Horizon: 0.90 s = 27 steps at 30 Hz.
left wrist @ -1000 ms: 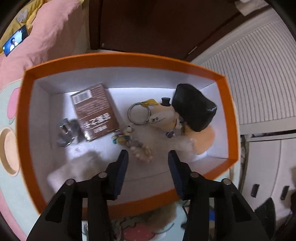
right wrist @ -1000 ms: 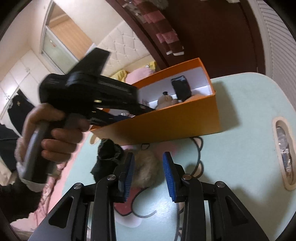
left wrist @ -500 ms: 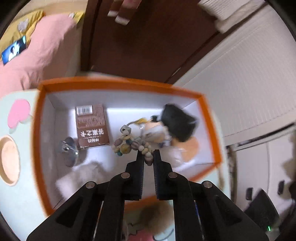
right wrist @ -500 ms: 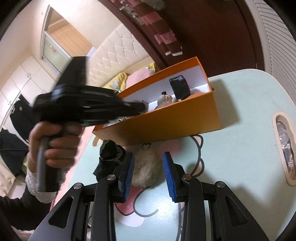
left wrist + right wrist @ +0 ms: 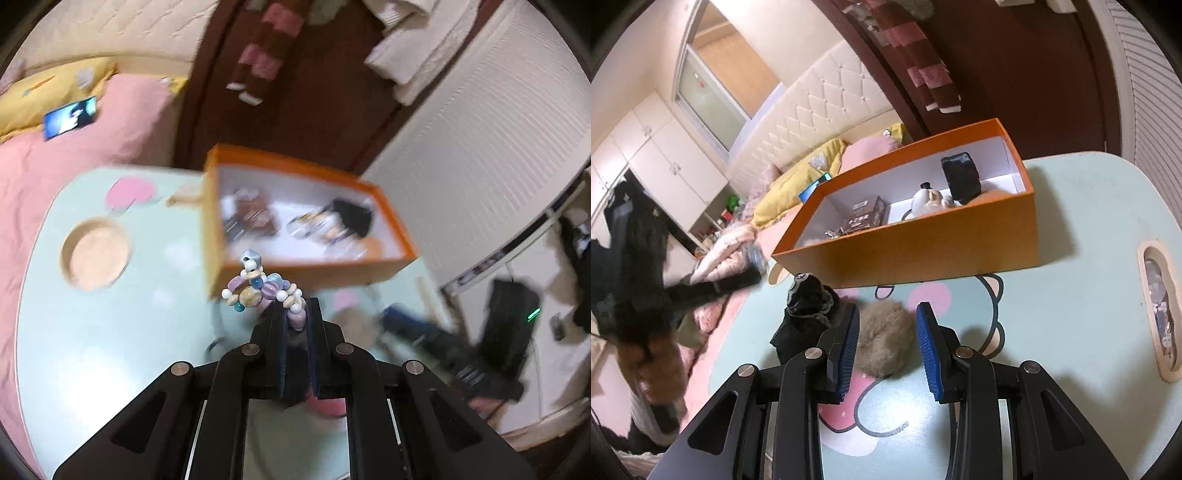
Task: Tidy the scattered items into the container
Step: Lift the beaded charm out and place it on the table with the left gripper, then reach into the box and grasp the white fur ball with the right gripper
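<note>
The orange box (image 5: 923,240) already holds several things — a brown packet (image 5: 866,218), a small figure (image 5: 929,201) and a black pouch (image 5: 960,179). The left gripper (image 5: 295,317) is closed tight on a beaded bracelet (image 5: 258,291), which hangs in the air above the table, outside the box. The right gripper (image 5: 886,332) stands a little open around a furry pom-pom (image 5: 884,341) without pressing it; a black cloth (image 5: 807,314) lies just beside. These three seem to remain. The mint table (image 5: 1089,295) has free room on the right; its edges are near.
</note>
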Each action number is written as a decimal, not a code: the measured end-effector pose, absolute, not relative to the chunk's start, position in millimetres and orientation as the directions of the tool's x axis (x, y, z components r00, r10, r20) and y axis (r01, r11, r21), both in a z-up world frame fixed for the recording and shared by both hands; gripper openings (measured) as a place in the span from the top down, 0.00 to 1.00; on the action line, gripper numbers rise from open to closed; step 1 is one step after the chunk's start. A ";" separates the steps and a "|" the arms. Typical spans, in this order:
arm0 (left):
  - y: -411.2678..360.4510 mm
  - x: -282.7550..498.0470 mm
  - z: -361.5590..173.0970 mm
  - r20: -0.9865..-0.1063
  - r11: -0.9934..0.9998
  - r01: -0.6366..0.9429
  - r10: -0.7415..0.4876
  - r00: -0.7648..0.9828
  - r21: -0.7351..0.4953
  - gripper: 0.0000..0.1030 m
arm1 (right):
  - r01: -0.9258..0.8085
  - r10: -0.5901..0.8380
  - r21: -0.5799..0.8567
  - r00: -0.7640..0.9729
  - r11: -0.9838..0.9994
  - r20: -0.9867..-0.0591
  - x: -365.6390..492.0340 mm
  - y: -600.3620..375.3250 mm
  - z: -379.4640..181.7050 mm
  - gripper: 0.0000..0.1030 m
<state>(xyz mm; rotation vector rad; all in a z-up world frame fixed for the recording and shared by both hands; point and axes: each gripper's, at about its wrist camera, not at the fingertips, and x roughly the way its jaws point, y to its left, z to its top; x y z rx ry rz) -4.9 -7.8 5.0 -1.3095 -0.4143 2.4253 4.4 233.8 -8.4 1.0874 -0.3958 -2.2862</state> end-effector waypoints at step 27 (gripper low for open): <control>-45.7 22.8 -39.7 -0.581 -0.806 -0.176 0.540 -0.609 -0.565 0.33 | 0.392 -0.617 0.508 -0.231 -0.767 -0.753 -114.3 136.7 20.9 0.48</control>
